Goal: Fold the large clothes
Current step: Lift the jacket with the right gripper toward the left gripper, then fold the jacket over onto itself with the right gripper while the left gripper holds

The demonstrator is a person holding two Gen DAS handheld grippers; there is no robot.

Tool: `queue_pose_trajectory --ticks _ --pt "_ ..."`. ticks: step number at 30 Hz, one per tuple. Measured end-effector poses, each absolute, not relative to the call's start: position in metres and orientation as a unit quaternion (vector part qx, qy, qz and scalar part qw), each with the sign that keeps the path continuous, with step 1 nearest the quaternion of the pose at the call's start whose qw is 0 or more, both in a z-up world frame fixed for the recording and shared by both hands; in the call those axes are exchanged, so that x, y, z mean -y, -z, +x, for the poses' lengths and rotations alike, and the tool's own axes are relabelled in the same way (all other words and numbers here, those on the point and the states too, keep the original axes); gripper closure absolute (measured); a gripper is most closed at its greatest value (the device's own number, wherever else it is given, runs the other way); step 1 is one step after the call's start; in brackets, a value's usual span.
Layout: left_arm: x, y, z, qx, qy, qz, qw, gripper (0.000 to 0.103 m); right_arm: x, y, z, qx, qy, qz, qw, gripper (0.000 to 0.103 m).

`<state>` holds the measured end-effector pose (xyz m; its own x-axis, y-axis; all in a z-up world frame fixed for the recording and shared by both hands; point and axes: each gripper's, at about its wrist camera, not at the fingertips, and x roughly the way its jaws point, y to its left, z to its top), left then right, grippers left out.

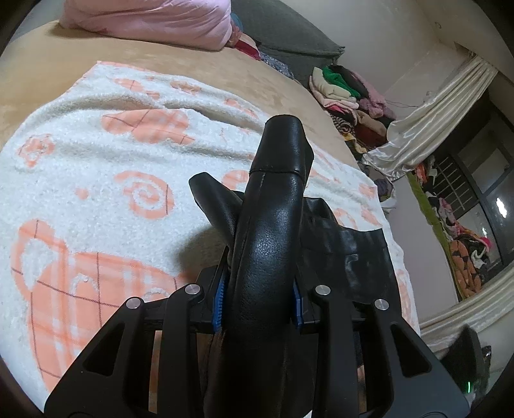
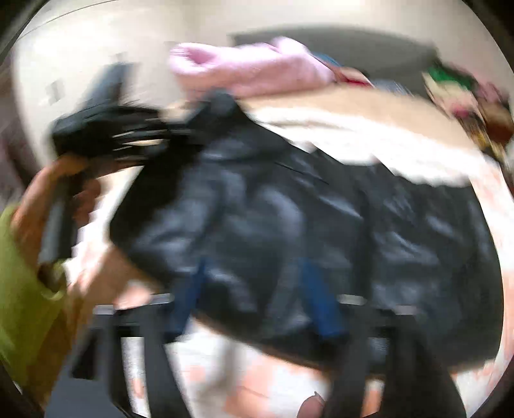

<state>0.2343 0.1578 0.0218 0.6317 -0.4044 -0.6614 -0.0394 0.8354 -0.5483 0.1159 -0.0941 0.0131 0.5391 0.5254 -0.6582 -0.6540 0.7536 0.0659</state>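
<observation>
Left gripper (image 1: 257,299) clamped on jacket (image 1: 273,231) sleeve fold, held above blanket (image 1: 80,160) on bed. Right gripper (image 2: 253,295) wide apart, empty, over jacket body; view blurred. Risks: smooth leather slipping from left pads; fold springing open once unsupported; blanket snagged on regrasp.

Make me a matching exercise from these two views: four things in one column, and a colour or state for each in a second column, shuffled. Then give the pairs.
1. black leather garment
2. blanket
3. quilt
4. right gripper

A. pink, bunched at the far end of the bed
B. jaws apart
C. white with orange pattern, spread flat
D. clamped in the left gripper

Pairs: 1-D, 2-C, 3-A, 4-B
</observation>
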Motion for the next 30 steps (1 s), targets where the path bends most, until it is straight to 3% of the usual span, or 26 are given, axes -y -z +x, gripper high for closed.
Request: queue_pose_trajectory --ticks 1,10,17,18,20,22,24,30 --pt "-0.159 -0.022 0.235 -0.416 0.109 -0.269 0.862 0.081 0.085 -0.014 0.106 -0.323 -0.338 -0.113 0.877 0.007" --pt "-0.165 -0.019 0.237 -0.421 0.114 -0.276 0.857 0.081 -0.011 0.018 0.061 -0.218 -0.326 -0.324 0.861 0.006" --pt "-0.165 -0.018 0.237 -0.421 0.114 -0.276 0.856 0.081 -0.032 0.028 0.064 -0.168 -0.282 -0.359 0.874 0.008" --pt "-0.165 -0.019 0.236 -0.421 0.115 -0.277 0.856 0.081 -0.031 0.026 0.065 -0.162 -0.284 -0.356 0.876 0.011" --pt "-0.163 -0.023 0.235 -0.417 0.117 -0.274 0.859 0.081 -0.021 0.021 0.06 -0.156 -0.301 -0.342 0.876 0.029" --pt "-0.16 -0.029 0.233 -0.41 0.12 -0.269 0.863 0.081 -0.014 0.015 0.054 -0.141 -0.317 -0.332 0.877 0.056" --pt "-0.156 -0.035 0.232 -0.406 0.122 -0.267 0.865 0.081 -0.007 0.007 0.044 -0.116 -0.314 -0.337 0.88 0.067" --pt "-0.123 -0.07 0.228 -0.385 0.118 -0.228 0.887 0.081 0.029 -0.028 0.044 -0.104 -0.31 -0.29 0.9 0.079"
